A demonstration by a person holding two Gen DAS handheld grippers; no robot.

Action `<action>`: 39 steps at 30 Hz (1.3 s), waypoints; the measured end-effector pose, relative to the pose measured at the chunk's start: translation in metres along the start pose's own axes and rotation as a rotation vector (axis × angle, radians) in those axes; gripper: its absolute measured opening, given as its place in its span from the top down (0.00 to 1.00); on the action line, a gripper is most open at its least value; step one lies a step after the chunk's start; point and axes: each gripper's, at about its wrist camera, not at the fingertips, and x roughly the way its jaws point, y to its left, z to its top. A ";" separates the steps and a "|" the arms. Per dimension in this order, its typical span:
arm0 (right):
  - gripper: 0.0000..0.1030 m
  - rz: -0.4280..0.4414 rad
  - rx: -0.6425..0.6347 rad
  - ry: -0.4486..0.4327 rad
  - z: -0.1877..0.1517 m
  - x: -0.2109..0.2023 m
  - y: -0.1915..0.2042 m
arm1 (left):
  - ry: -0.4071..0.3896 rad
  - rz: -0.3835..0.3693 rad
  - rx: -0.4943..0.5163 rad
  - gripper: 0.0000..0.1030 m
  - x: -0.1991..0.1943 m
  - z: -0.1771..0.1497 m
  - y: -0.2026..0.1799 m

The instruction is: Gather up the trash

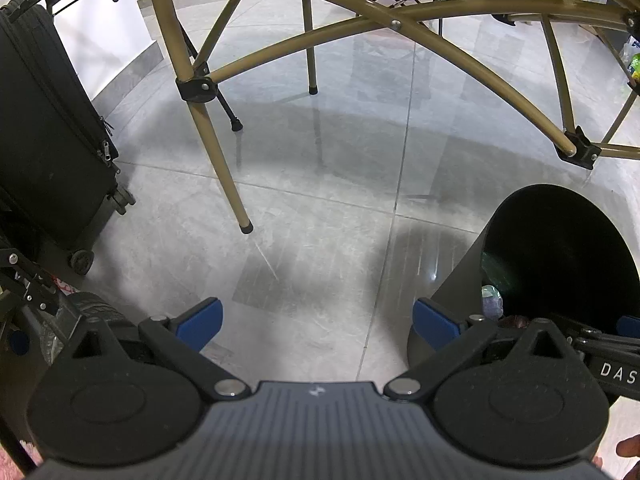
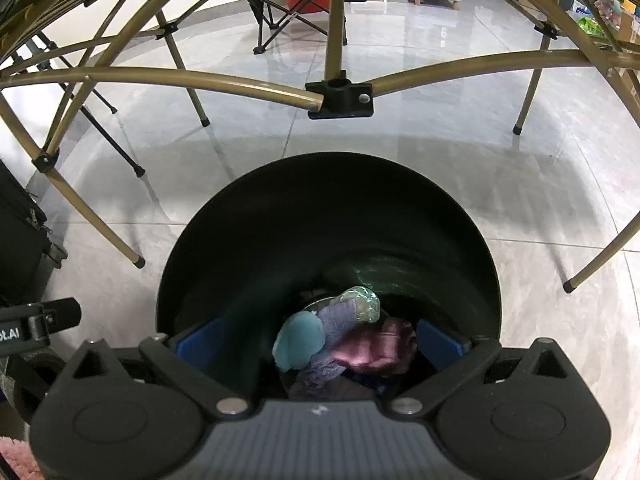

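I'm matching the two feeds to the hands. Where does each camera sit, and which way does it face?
Left wrist: on the left tool, angled down at bare floor; open blue fingers show.
Right wrist: on the right tool, looking down into the black bin; open fingers flank the trash.
Shared: bin, gold table frame.

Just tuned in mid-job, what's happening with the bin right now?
A person holds a hand-held gripper in each hand for trash collection. The right hand-held gripper is poised over the round black trash bin, jaws wide open with nothing between the pads. Crumpled trash in teal, purple and maroon lies at the bin's bottom. The left hand-held gripper is open and empty over the grey tiled floor, beside the bin.
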 end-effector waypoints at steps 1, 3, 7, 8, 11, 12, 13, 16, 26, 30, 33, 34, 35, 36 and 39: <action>0.00 0.000 -0.002 -0.001 0.000 -0.001 0.000 | -0.001 0.000 0.000 0.00 0.000 0.000 0.000; 0.00 -0.001 -0.006 -0.005 0.000 -0.002 0.001 | -0.003 -0.002 0.001 0.00 0.000 0.000 -0.001; 0.00 -0.005 -0.005 -0.014 0.000 -0.005 -0.001 | -0.008 -0.007 0.001 0.00 -0.002 0.001 -0.002; 0.00 -0.006 -0.004 -0.016 0.000 -0.006 -0.001 | -0.009 -0.008 0.000 0.00 -0.002 0.001 -0.002; 0.00 -0.008 -0.001 -0.022 0.000 -0.009 -0.003 | -0.017 -0.015 -0.002 0.00 -0.006 0.001 -0.002; 0.00 -0.008 0.000 -0.024 0.000 -0.010 -0.003 | -0.020 -0.018 -0.002 0.00 -0.007 0.001 -0.003; 0.00 -0.008 0.002 -0.028 0.000 -0.012 -0.004 | -0.024 -0.022 -0.002 0.00 -0.009 0.001 -0.003; 0.00 -0.008 0.008 -0.045 0.000 -0.020 -0.007 | -0.043 -0.027 -0.001 0.00 -0.015 0.002 -0.005; 0.00 -0.017 0.004 -0.149 -0.001 -0.057 -0.020 | -0.142 -0.049 -0.009 0.00 -0.047 0.004 -0.011; 0.00 -0.014 -0.001 -0.212 0.001 -0.078 -0.025 | -0.197 -0.072 -0.011 0.00 -0.064 0.006 -0.015; 0.00 -0.018 -0.014 -0.269 0.001 -0.095 -0.027 | -0.235 -0.083 -0.011 0.00 -0.078 0.009 -0.019; 0.00 -0.018 -0.018 -0.288 0.002 -0.101 -0.028 | -0.246 -0.089 -0.012 0.00 -0.082 0.010 -0.021; 0.00 -0.019 -0.024 -0.312 0.002 -0.108 -0.029 | -0.258 -0.094 -0.014 0.00 -0.087 0.011 -0.022; 0.00 -0.018 -0.028 -0.332 0.003 -0.115 -0.030 | -0.267 -0.098 -0.015 0.00 -0.091 0.012 -0.023; 0.00 -0.015 -0.032 -0.394 0.007 -0.134 -0.035 | -0.297 -0.111 -0.017 0.00 -0.103 0.015 -0.028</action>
